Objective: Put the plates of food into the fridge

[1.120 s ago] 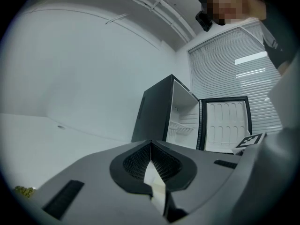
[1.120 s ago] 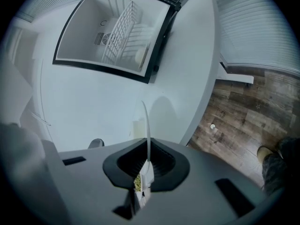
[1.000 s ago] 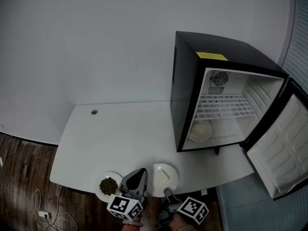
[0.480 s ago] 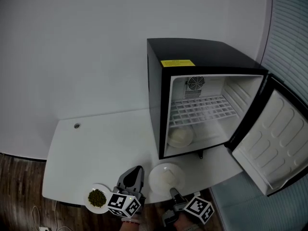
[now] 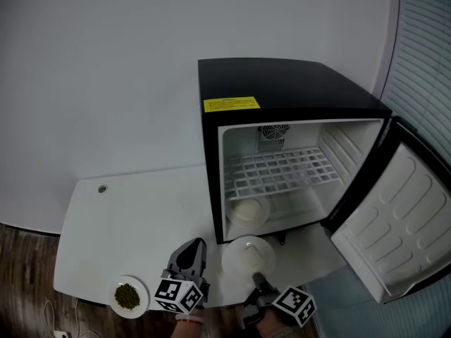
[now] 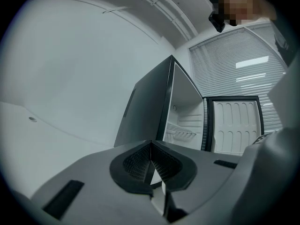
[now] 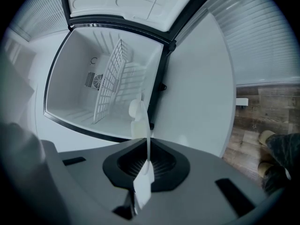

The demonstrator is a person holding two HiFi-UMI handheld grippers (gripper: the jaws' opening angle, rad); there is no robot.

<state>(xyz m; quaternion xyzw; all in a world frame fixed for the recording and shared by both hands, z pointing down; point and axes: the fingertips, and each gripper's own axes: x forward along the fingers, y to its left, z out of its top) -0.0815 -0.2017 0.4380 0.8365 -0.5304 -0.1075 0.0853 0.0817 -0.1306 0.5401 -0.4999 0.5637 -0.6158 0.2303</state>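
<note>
- My right claw (image 7: pixel 147 159) is clenched on the rim of a white plate (image 5: pixel 232 253). In the right gripper view the plate runs edge-on straight out from between my pads.
- This held plate carries a lump of pale food (image 5: pixel 249 258).
- It hangs just in front of the fridge (image 5: pixel 282 83), at the lower left corner of its open mouth and over the white desk (image 5: pixel 141 217).
- The fridge is a black box with a yellow label (image 5: pixel 231 104) on its top front edge. Its door (image 5: pixel 394 224) is swung wide to the right, showing a moulded white lining.
- Inside the fridge a wire shelf (image 5: pixel 278 169) spans the middle, with a round fan grille (image 5: pixel 273 134) on the back wall above it.
- Below the shelf, on the left of the fridge floor, sits a second plate (image 5: pixel 246 210). It also holds something pale; I cannot tell what.
- My left claw (image 6: pixel 151 146) is clenched with its pads together at the tips and nothing between them. It sits just left of the held plate, before the fridge's left front corner, pointing towards the fridge.
- A third plate (image 5: pixel 115 298) lies on the desk's near corner, well to the left of the fridge and apart from both claws. It holds a heap of green food (image 5: pixel 127 295).
- A small round hole (image 5: pixel 103 189) marks the desk farther back, also left of the fridge.
</note>
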